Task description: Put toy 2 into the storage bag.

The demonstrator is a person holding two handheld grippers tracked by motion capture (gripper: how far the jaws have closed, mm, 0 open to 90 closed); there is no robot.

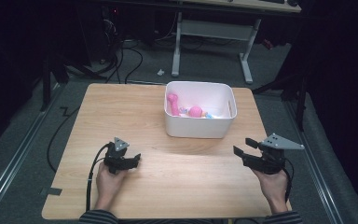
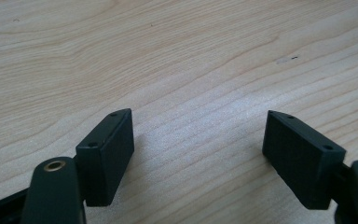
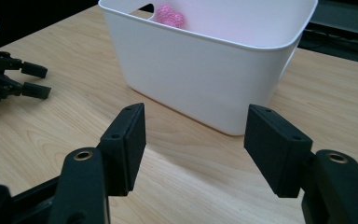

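A white plastic bin [image 1: 199, 125] stands on the wooden table [image 1: 121, 112], right of centre at the back. Inside it lie pink toys [image 1: 195, 111], one a tall pink piece [image 1: 173, 103] against the left wall. My left gripper [image 1: 137, 158] rests low over the table's front left, held by a hand, its jaws open over bare wood [image 2: 198, 135]. At the front right, a hand holds my right gripper [image 1: 243, 146] open, empty and aimed at the bin [image 3: 205, 70], where a pink toy [image 3: 169, 16] peeks over the rim.
The left gripper [image 3: 32, 79] appears far left in the right gripper view. Beyond the table stand a white desk frame [image 1: 212, 32] and cables [image 1: 130, 60] on the grey floor. A black cable [image 1: 91, 177] trails from the left gripper.
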